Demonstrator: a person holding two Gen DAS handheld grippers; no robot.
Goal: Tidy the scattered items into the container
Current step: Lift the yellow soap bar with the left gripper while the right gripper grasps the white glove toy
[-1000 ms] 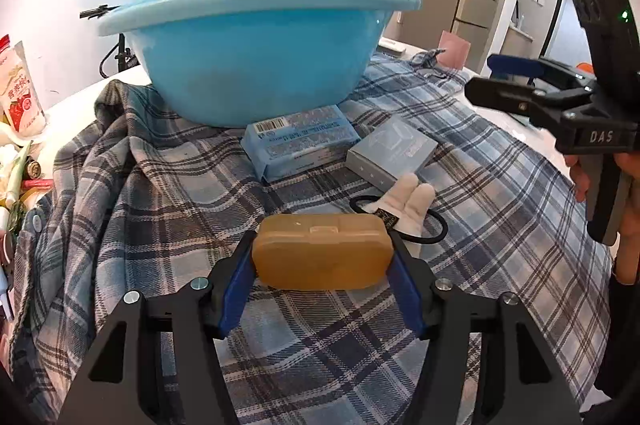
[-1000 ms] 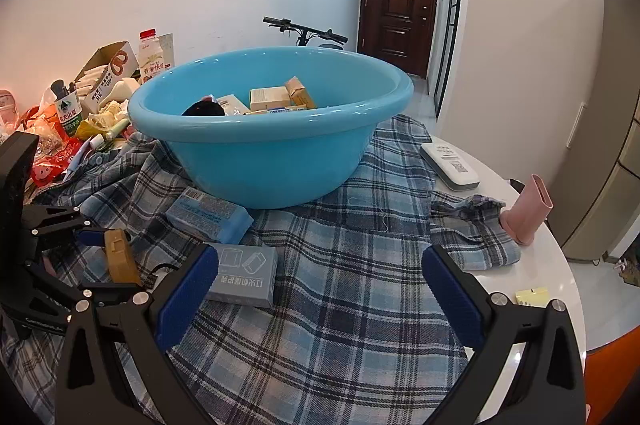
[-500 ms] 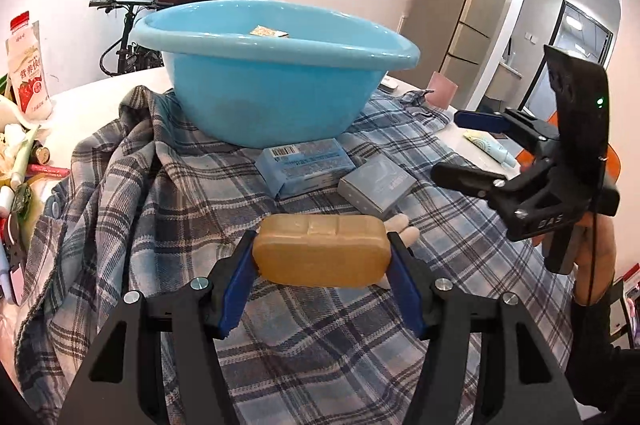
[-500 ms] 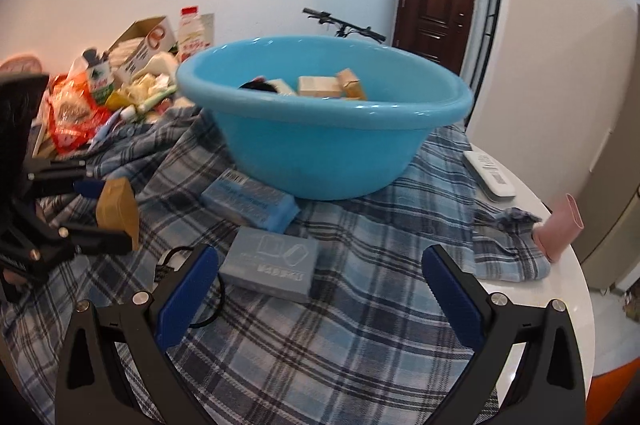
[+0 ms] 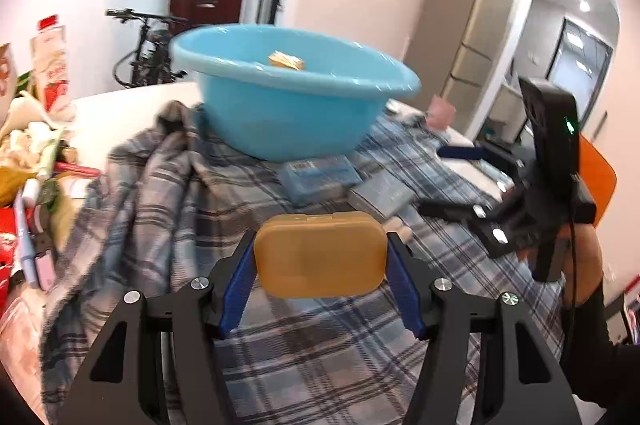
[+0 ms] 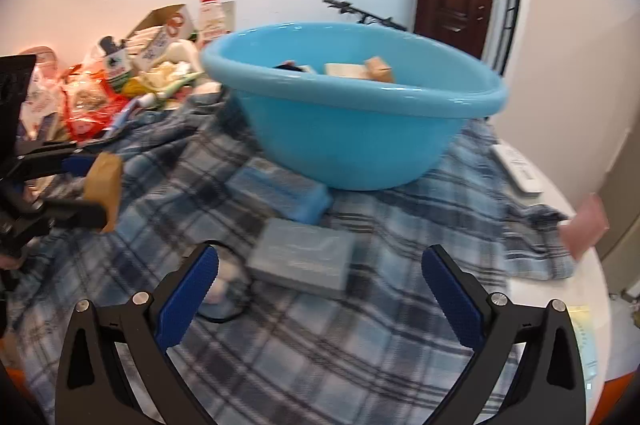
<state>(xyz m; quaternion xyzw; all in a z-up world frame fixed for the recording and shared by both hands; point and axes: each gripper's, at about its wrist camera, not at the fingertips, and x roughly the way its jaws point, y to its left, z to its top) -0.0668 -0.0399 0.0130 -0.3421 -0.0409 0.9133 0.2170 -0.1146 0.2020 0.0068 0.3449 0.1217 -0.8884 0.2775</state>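
My left gripper (image 5: 320, 261) is shut on an amber plastic case (image 5: 320, 255) and holds it above the plaid cloth, short of the blue basin (image 5: 292, 113). The case also shows in the right wrist view (image 6: 103, 187). The basin (image 6: 352, 129) holds several small boxes. A blue packet (image 6: 280, 191) and a grey box (image 6: 302, 257) lie on the cloth in front of the basin. My right gripper (image 6: 320, 289) is open and empty, just above the grey box. A white item with a black loop (image 6: 224, 285) lies by its left finger.
A plaid cloth (image 6: 320, 345) covers the round white table. A pile of packets, bottles and tubes (image 6: 100, 85) sits at the table's left. A white remote (image 6: 518, 167) and a pink cup (image 6: 586, 229) lie at the right edge.
My left gripper has lifted the amber case higher off the cloth. My right gripper has moved down and closer to the grey box.
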